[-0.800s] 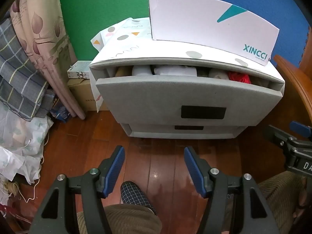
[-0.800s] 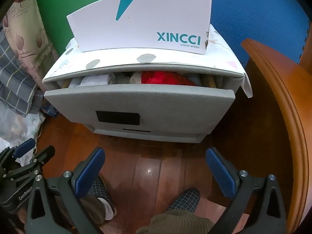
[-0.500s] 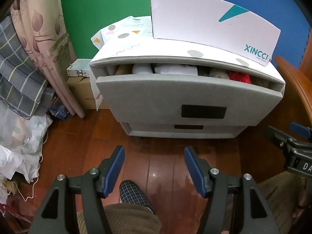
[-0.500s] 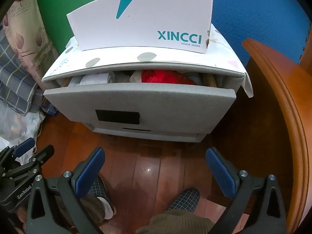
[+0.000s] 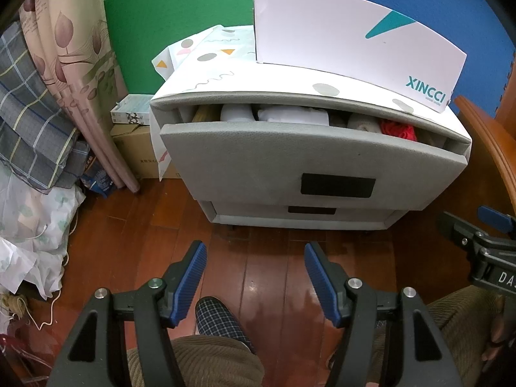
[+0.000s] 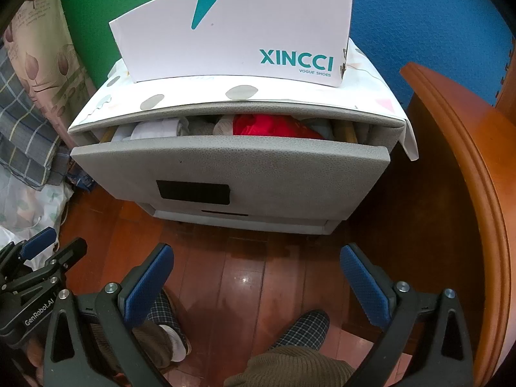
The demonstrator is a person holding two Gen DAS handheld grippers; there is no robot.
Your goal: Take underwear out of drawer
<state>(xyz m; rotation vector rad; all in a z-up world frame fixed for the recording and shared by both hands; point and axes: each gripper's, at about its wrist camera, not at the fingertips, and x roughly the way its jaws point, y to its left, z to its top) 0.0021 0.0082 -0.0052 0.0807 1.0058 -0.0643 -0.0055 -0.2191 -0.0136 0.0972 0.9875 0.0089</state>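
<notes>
A grey two-drawer cabinet stands ahead on the wood floor. Its top drawer [image 5: 309, 158] [image 6: 225, 167] is pulled partly out. Folded clothes show in the gap: white pieces [image 5: 290, 116] [image 6: 154, 130], beige ones and a red garment [image 5: 396, 130] [image 6: 274, 125]. My left gripper [image 5: 254, 258] is open and empty, low in front of the drawer. My right gripper [image 6: 258, 261] is open wide and empty, also low before the drawer. Each gripper shows at the edge of the other's view.
A white XINCCI shoe box [image 6: 238, 35] sits on the cabinet top. Curtains and plaid cloth [image 5: 35, 113] pile at the left with cardboard boxes [image 5: 135, 148]. A curved wooden furniture edge [image 6: 467, 193] stands at the right. My knees and slippers are below.
Both views have shifted only slightly; the cabinet sits a little lower in the frames. Both grippers stay open, the drawer unchanged.
</notes>
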